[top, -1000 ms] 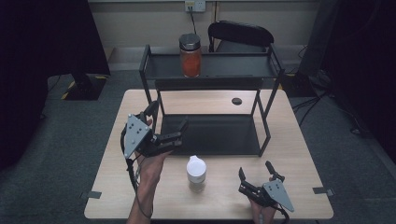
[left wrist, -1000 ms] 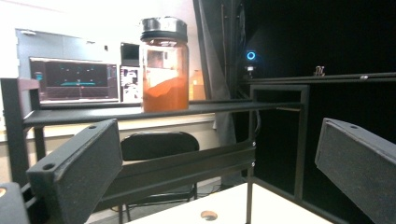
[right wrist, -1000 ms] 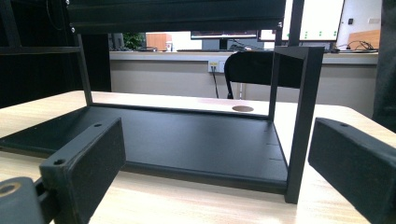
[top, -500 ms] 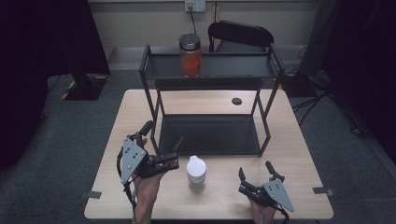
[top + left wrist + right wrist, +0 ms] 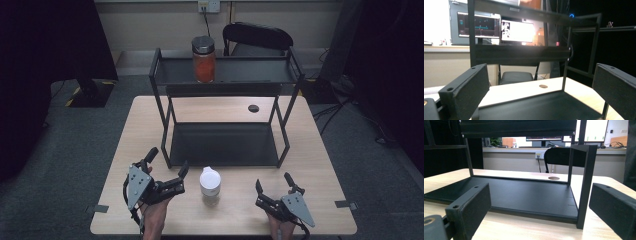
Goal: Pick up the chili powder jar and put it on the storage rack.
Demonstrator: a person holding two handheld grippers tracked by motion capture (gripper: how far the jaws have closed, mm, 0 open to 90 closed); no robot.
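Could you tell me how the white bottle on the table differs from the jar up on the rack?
The white bottle stands on the table between the two hand-held grippers; the jar stands on the rack's top shelf. The white bottle is opaque white with a white cap; the jar shows orange-red contents under a grey lid. Both are upright and untouched.

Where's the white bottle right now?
In the high view the white bottle stands upright on the table's near edge, between the left gripper and right gripper, before the black rack.

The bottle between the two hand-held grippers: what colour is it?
White, cap and body alike; the bottle shows best in the high view.
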